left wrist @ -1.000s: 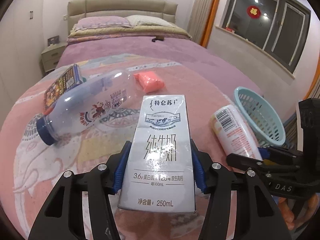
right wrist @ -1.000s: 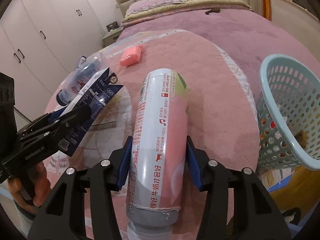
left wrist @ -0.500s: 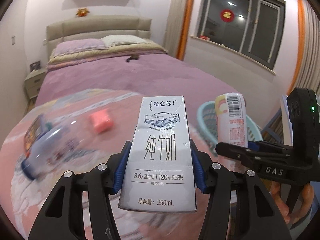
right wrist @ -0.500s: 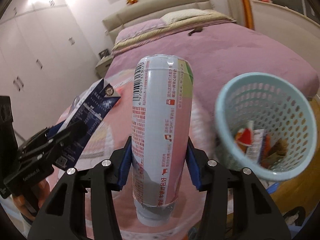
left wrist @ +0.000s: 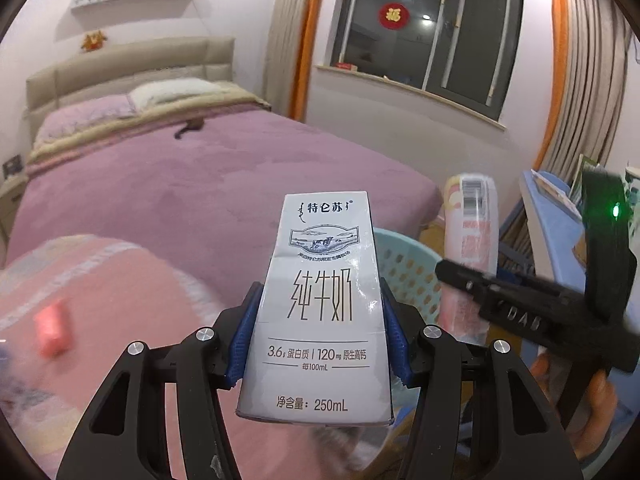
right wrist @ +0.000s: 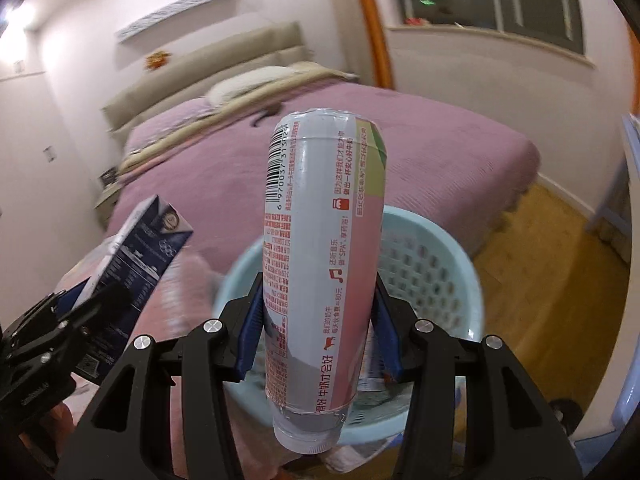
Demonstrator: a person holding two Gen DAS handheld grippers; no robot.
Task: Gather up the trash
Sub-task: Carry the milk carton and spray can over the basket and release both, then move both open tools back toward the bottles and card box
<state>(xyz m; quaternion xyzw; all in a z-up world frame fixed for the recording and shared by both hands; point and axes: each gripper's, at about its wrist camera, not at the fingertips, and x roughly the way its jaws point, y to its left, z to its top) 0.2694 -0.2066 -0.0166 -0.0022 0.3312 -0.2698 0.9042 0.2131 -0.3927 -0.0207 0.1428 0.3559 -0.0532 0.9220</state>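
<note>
Between left tongs (left wrist: 318, 344): milk carton (left wrist: 320, 312), clamped.

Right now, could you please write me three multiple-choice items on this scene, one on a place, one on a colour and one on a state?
1. Where is the basket relative to the bottle in the right wrist view?
A. Behind and below it
B. On the bed's pillows
C. On the windowsill

2. What colour is the basket?
A. Red
B. Light blue
C. Black

3. What is the state of the left gripper?
A. Open and empty
B. Shut on the bottle
C. Shut on the carton

Answers:
1 A: the basket's rim shows on both sides of the bottle, which the right gripper holds in front of it.
2 B: its perforated wall is pale blue in both views.
3 C: the blue fingers press both sides of the carton.
</note>
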